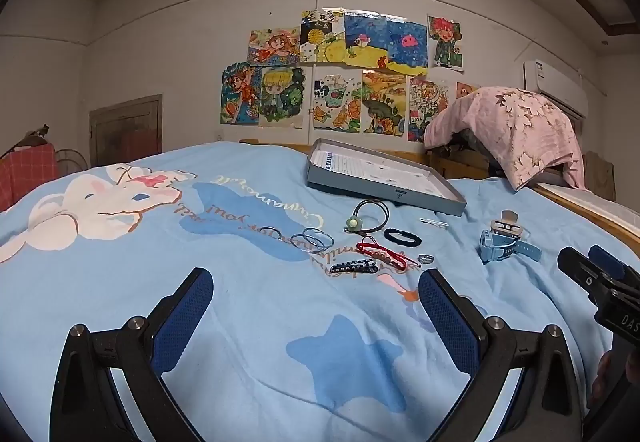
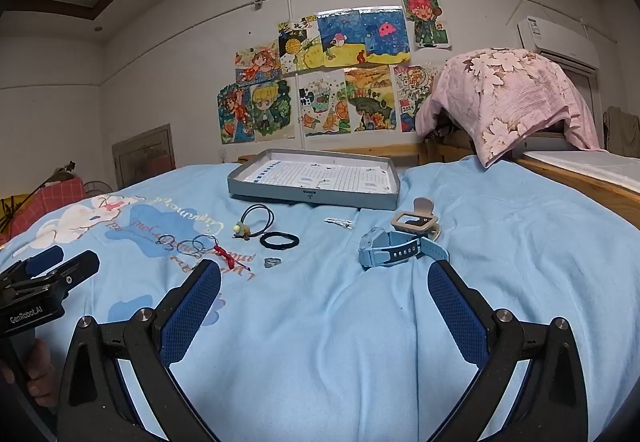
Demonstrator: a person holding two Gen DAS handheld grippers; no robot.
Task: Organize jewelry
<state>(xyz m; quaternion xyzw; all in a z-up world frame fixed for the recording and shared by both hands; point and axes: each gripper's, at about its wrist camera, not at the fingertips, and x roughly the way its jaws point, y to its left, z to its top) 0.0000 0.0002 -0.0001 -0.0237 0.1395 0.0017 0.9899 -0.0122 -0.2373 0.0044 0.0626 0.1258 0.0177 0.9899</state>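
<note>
Clearly nothing is picked yet: both grippers, left gripper and right gripper, hover with jaws spread; next, probably close on the blue watch for the grey tray.

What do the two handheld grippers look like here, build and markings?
Both match: black jointed linkage arms with round silver pivot bolts, each ending in a long finger faced with a blue mesh-textured pad. The left gripper carries white "GenRobot.AI" lettering on its black body, seen from the right wrist view. The right gripper shows partial white letters "DAS". No cables visible; no sleeves in view.
</note>
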